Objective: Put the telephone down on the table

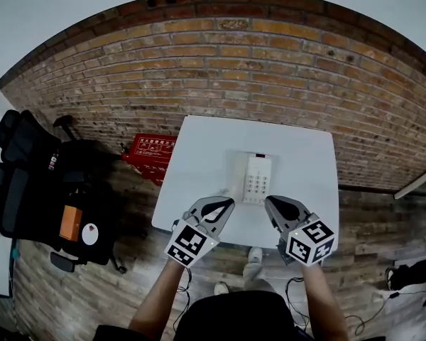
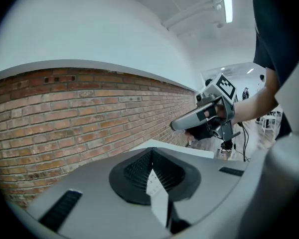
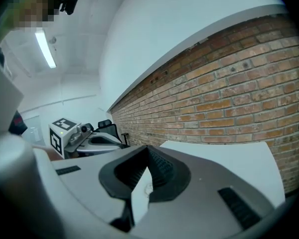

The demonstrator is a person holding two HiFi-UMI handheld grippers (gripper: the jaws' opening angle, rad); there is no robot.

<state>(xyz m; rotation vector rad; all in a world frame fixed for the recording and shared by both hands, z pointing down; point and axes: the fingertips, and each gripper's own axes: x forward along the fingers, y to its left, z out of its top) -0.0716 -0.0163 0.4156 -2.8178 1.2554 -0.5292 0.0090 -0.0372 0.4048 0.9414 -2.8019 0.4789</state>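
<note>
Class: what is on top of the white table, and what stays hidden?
A white keypad telephone lies flat on the white square table, near its middle. Whatever is beneath the tabletop is covered.

Head view steeply above table point(image 1: 199, 162); gripper views toward brick wall point(image 2: 65, 113)

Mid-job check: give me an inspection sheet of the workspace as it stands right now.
Surface: white table, set against the brick wall.
Job's things: telephone lies on the table, neither gripper touching it.
Clutter: nothing seen on the table.
Grippers: left gripper and right gripper over the table's near edge, either side of the telephone, jaws shut, nothing held.
Cables: thin black cables trail on the floor by the person's feet.
Surroundings: red crate and black chairs on the floor at left.
</note>
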